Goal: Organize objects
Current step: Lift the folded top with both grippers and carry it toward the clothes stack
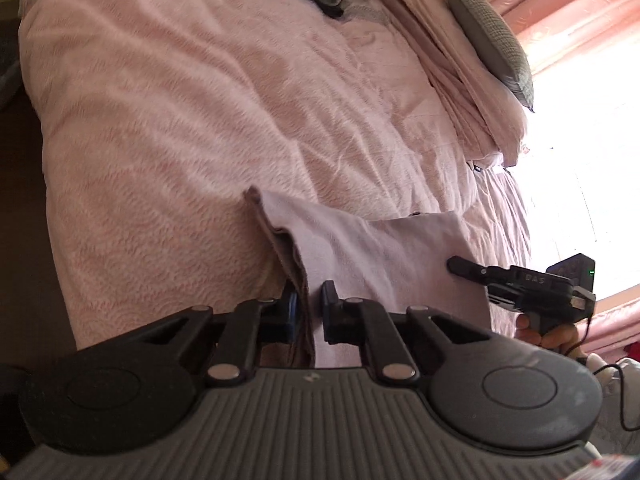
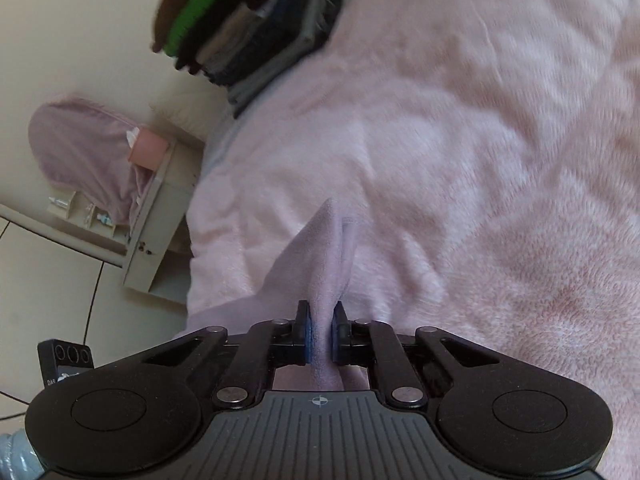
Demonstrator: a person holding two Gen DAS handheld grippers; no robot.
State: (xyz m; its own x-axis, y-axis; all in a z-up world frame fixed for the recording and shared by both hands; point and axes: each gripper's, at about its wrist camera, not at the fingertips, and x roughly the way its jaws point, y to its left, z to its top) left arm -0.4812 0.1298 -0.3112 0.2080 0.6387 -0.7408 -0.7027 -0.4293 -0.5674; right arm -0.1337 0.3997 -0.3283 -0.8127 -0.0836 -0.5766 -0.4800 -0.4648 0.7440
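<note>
Over the pink bed (image 1: 192, 128), both grippers (image 1: 310, 308) (image 2: 320, 334) pinch a lilac cloth (image 1: 384, 256).

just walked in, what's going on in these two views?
A person with a handheld gripper in each hand is handling a pale lilac cloth over a bed with a fuzzy pink blanket. The left gripper is clamped on one folded edge, and the right gripper is pinching another bunched part of it. The cloth hangs between them above the blanket. A stack of folded dark clothes sits farther up the bed.

Folded lilac cloth (image 1: 384, 256), held above bedspread (image 1: 200, 120)
</note>
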